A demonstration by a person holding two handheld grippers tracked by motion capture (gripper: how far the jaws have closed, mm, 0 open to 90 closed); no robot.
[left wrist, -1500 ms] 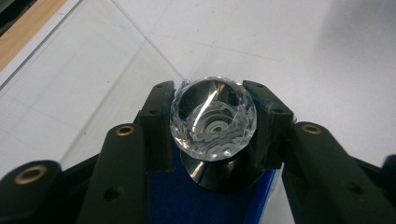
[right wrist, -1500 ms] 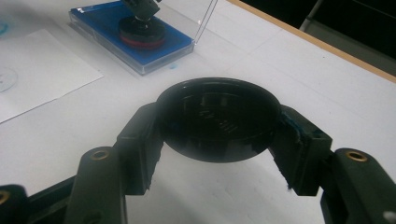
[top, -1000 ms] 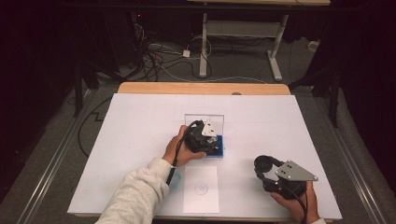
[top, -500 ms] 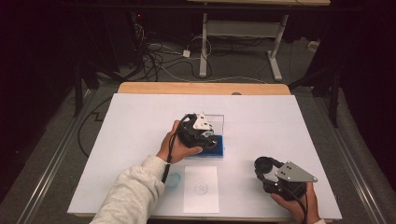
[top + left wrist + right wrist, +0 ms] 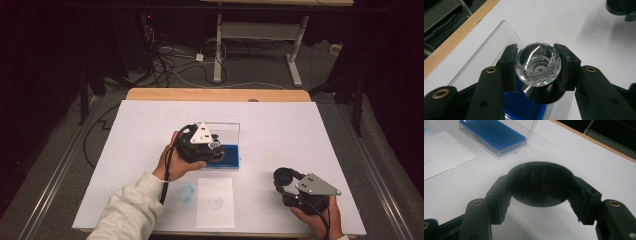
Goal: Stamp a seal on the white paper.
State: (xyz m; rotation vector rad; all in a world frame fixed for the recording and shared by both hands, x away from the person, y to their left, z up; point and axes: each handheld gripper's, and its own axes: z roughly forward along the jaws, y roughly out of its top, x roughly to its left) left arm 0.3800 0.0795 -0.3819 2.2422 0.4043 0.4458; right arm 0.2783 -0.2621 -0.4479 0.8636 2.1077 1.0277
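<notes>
White tabletop (image 5: 310, 130) fills our workspace. Our left claw (image 5: 537, 68) is clamped on a faceted crystal stamp (image 5: 538, 64) above the blue ink pad (image 5: 227, 155) in its clear case. Our right claw (image 5: 541, 187), near right, grips a black lid (image 5: 541, 183). White paper (image 5: 215, 202) lies nearer.

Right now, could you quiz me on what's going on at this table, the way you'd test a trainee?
1. True or false: the left gripper has its jaws shut on a clear faceted stamp.
2. What does the right gripper hold? A) a black round cap B) a sheet of paper C) nothing
3. Fill in: the open clear case under the left gripper holds a ____ ink pad.

Key
1. True. The stamp sits squeezed between both jaws, above the pad.
2. A. The cap is clamped between the jaws, near the table's front right corner.
3. Blue.
</notes>
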